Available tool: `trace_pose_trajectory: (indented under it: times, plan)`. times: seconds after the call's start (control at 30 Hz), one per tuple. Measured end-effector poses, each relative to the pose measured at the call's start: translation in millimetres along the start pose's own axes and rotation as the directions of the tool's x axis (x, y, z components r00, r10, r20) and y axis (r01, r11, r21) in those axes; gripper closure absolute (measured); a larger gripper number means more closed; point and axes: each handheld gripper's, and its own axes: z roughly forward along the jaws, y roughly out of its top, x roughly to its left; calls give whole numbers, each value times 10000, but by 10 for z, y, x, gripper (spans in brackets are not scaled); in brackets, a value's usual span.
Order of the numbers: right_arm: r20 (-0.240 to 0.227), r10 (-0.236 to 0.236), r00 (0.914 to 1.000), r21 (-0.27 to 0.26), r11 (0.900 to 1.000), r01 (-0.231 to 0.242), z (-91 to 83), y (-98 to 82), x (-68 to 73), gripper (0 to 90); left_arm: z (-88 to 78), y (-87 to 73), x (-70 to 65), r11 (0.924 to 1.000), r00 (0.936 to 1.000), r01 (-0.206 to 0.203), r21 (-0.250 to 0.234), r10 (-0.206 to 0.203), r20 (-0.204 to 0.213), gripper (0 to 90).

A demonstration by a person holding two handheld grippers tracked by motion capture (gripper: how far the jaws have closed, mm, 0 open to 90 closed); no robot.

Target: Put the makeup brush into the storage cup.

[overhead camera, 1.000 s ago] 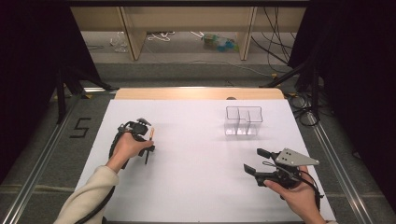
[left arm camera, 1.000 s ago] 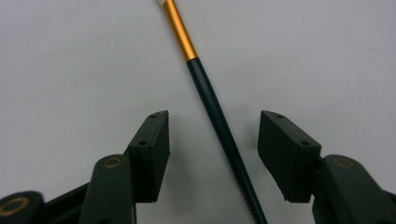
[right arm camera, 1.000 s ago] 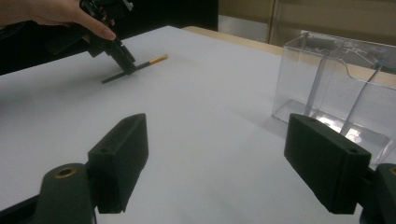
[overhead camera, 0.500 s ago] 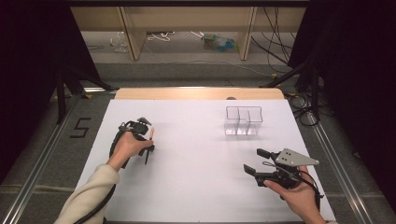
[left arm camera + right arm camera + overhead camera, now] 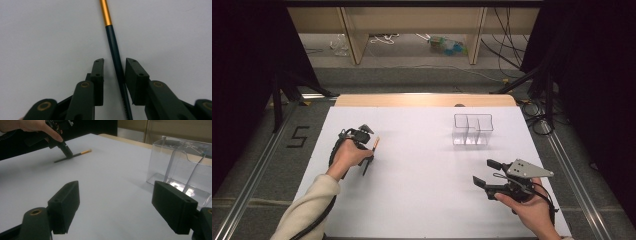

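One thin pen (image 5: 113, 50), dark shaft with an orange end, lies flat on the white table (image 5: 422, 170), well left of the clear divided box (image 5: 473, 130). The left gripper (image 5: 114, 65) straddles it and its jaws have just been closing; they stand narrow, with one pad about touching the shaft and a gap on the other side, so no firm grip yet. The pen's long axis runs straight between the jaws, orange end pointing away from the hand. The right gripper (image 5: 484, 172), jaws wide and empty, sits just in front of the box, far from the pen.

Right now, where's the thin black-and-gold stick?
The stick lies on the white table, left side in the high view, between the left gripper jaws, which have just been closing.
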Motion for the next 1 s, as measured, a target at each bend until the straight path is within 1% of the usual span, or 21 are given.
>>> trace_pose_trajectory:
  times: [0.03, 0.1, 0.13, 0.17, 0.27, 0.3, 0.37, 0.4, 0.43, 0.47, 0.53, 0.63, 0.67, 0.73, 0.77, 0.8, 0.83, 0.87, 0.9, 0.97, 1.0]
  plan:
    - [3, 4, 10000, 3, 10000, -4, -1, 0, 0, 235, 2, 3, -6, 10000, 10000, -44, 24, 44, -23, 717]
    - [-2, 8, 10000, 13, 10000, -8, -2, 0, 1, 236, 1, 10, -22, 9999, 10000, -51, 130, 51, 3, 752]
    - [-4, -11, 10000, 5, 10000, 11, -1, 0, 0, 236, 2, 15, -20, 9997, 9998, -198, 145, 199, -28, 769]
    - [12, -4, 10000, 12, 10000, 4, -1, 0, 0, 236, -3, 19, -30, 9995, 9998, -189, 263, 189, -26, 780]
    - [7, 2, 10000, 15, 10000, -2, -1, -2, -3, 236, 3, 28, -43, 9989, 9994, -353, 305, 354, -30, 828]
    - [101, -4, 9999, 218, 9998, 2, -19, 2, -5, 237, 2, 30, -54, 9987, 9993, -364, 371, 364, -14, 833]
    - [29, 17, 10000, 96, 10000, -17, -5, -2, -6, 236, 1, 33, -58, 9983, 9990, -444, 384, 448, -96, 833]
    - [121, 44, 9999, 63, 10000, -45, -5, -4, -3, 237, 3, 32, -57, 9982, 9987, -492, 354, 496, -99, 834]
    - [123, 198, 9997, 69, 9998, -198, -3, -7, 7, 237, 1, 30, -55, 9981, 9987, -500, 369, 503, -71, 834]
    - [45, 223, 9997, 256, 9994, -225, -16, -2, 5, 238, 5, 25, -57, 9989, 9993, -374, 296, 374, -16, 835]
    - [39, 232, 9997, 241, 9994, -233, -15, -2, 6, 238, 5, 24, -54, 9989, 9993, -370, 292, 370, 2, 837]
    - [7, 308, 9995, 299, 9991, -308, -19, -1, 9, 238, 0, 25, -51, 9981, 9986, -529, 330, 530, -10, 838]
    - [-1, 277, 9996, 590, 9979, -277, -43, 9, 3, 239, -1, 25, -51, 9981, 9986, -528, 326, 529, -8, 839]
    - [0, 280, 9996, 585, 9979, -279, -43, 9, 3, 239, 0, 23, -49, 9982, 9987, -516, 297, 517, -4, 839]
    - [18, 261, 9997, 582, 9980, -262, -42, 9, 0, 239, 3, 16, -55, 9991, 9993, -377, 198, 376, 43, 839]
    - [18, 261, 9997, 582, 9980, -262, -42, 9, 0, 239, 3, 16, -55, 9991, 9993, -377, 198, 376, 43, 840]
    - [35, 209, 9998, 380, 9991, -210, -23, 1, -3, 239, 6, 11, -55, 9992, 9993, -380, 128, 380, 60, 840]
    - [89, 44, 10000, 237, 9997, -46, -16, -1, -13, 239, 5, 8, -58, 9994, 9995, -320, 90, 320, 36, 840]
    - [147, 34, 9999, 389, 9992, -40, -28, 3, -12, 239, -5, 7, -48, 9988, 9990, -457, 146, 456, 37, 840]
    - [150, 30, 9999, 391, 9992, -35, -28, 3, -12, 239, -4, 4, -48, 9990, 9991, -433, 82, 433, 47, 840]
    - [44, 52, 10000, 269, 9996, -53, -17, 0, -15, 239, -5, 4, -42, 9987, 9987, -508, 14, 508, 33, 840]
